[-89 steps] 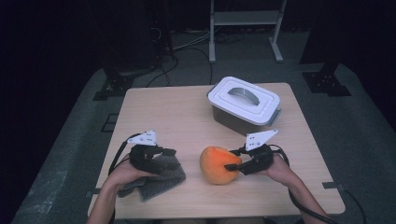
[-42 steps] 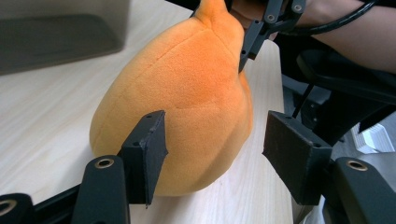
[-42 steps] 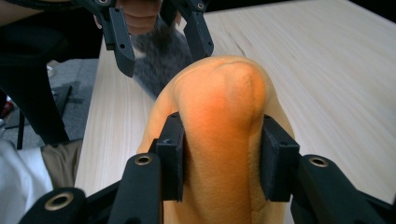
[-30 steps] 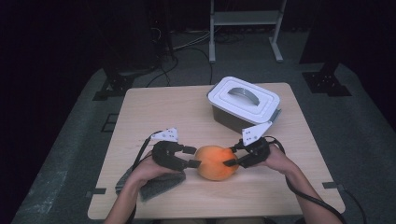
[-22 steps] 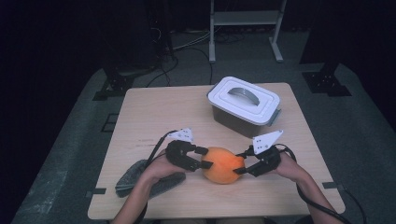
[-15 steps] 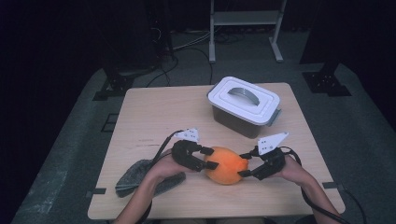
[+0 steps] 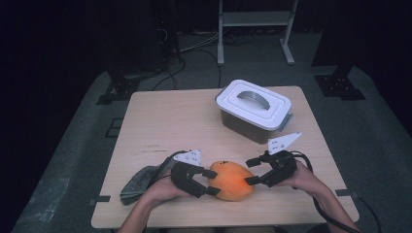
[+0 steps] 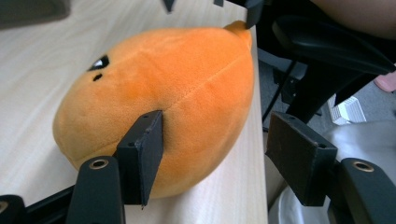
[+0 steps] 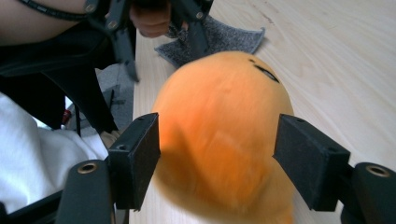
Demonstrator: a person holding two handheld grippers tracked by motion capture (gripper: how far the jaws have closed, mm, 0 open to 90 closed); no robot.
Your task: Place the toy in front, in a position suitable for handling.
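An orange plush fruit (image 7: 231,180) (image 8: 163,93) (image 9: 219,84) lies on the wooden table (image 7: 170,121) near the front edge. My left gripper (image 7: 212,183) (image 8: 217,135) is at its left end. One pad (image 8: 142,158) rests against the plush and the other stands free beside the table edge, so this gripper is open. My right gripper (image 7: 248,172) (image 9: 219,133) is at the plush's right end. Its jaws have just been opening, and the plush lies between them with both pads off it.
A crumpled grey cloth (image 7: 141,179) (image 9: 219,42) lies left of the left hand. A grey box with a white handled lid (image 7: 252,109) stands at the back right. The table's front edge runs close under both hands.
The left gripper left the grey cloth and moved right to the plush. The right gripper, earlier shut on the plush, let go of it and drew back slightly to the right.
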